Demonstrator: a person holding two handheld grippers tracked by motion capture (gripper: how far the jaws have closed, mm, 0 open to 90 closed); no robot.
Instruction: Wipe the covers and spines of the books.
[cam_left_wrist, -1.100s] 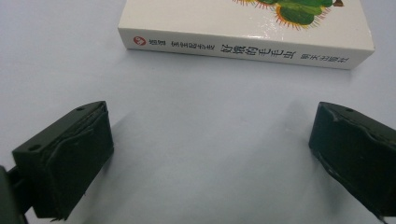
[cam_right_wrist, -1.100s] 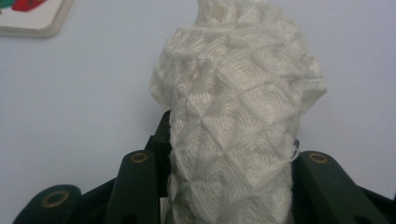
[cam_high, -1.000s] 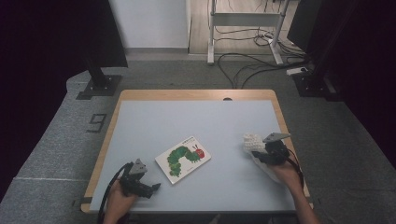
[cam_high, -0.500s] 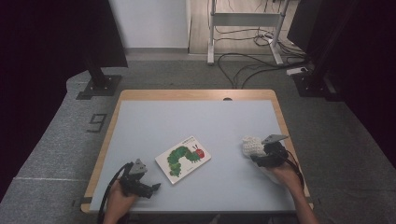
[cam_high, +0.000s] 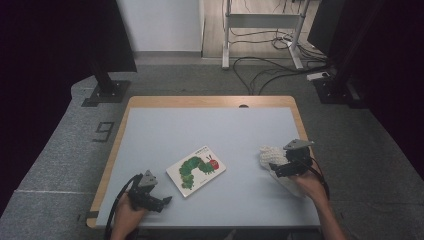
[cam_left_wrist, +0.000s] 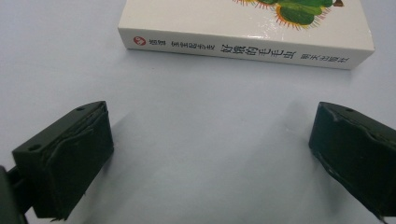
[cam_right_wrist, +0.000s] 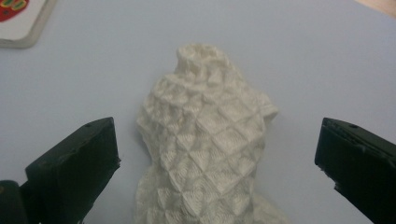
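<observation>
Right tongs (cam_right_wrist: 217, 163) have just been springing apart, and now the black rubbery pads stand wide on either side of the cloth (cam_right_wrist: 205, 149), neither one pressing it. That cloth is a cream knit, diamond-quilted and bunched into a soft hump, lying on the smooth pale-blue worktop (cam_high: 210, 125) well to the right of the book (cam_high: 196, 170). The book is a flat glossy slab with a green caterpillar on its cover. Left tongs (cam_left_wrist: 212, 154) gape wide, gripping nothing, just short of the book's spine.
</observation>
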